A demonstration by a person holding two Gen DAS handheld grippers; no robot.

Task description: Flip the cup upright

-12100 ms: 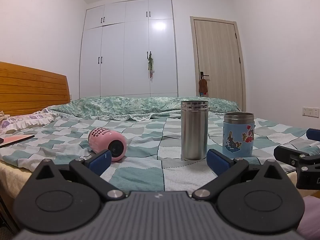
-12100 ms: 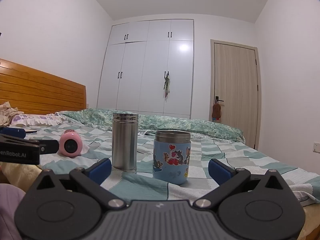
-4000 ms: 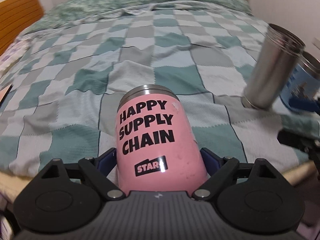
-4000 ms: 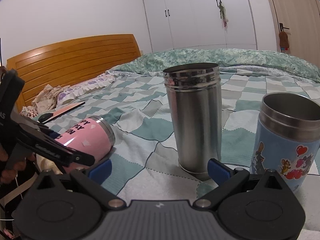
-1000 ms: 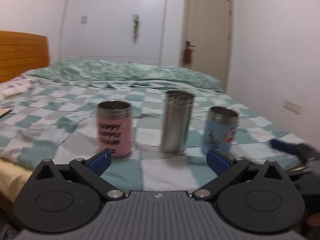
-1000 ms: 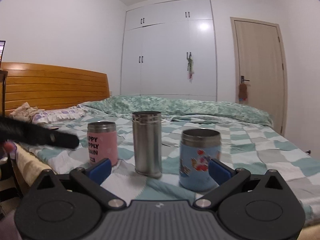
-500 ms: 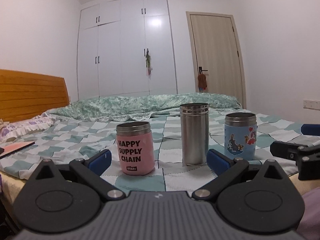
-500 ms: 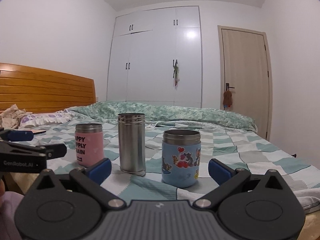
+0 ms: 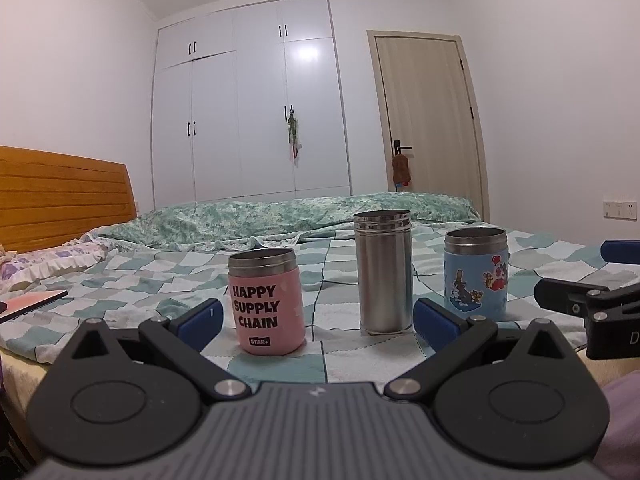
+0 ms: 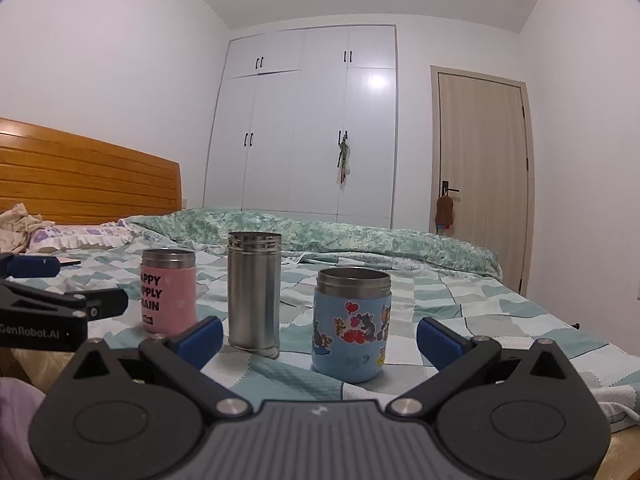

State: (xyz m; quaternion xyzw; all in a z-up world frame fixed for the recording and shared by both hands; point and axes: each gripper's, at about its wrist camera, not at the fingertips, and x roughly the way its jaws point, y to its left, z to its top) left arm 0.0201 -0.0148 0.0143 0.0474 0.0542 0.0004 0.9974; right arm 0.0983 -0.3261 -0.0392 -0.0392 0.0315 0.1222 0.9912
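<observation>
The pink cup (image 9: 266,302) with black "HAPPY SUPPLY CHAIN" lettering stands upright on the checked bedspread, steel rim up. It also shows in the right wrist view (image 10: 168,291). My left gripper (image 9: 316,322) is open and empty, drawn back in front of the cup and apart from it. My right gripper (image 10: 320,338) is open and empty, facing the blue cup (image 10: 351,326). The left gripper shows at the left edge of the right wrist view (image 10: 60,304); the right gripper shows at the right edge of the left wrist view (image 9: 592,300).
A tall steel cup (image 9: 383,272) and a blue cartoon cup (image 9: 476,272) stand upright to the right of the pink one. The bedspread (image 9: 132,280) reaches back to a folded green quilt (image 9: 280,216). A wooden headboard (image 9: 60,196) is at the left.
Both grippers have shifted only slightly in the last half second. Earlier the pink cup lay on its side, my left gripper closed on it, and it now stands upright, released.
</observation>
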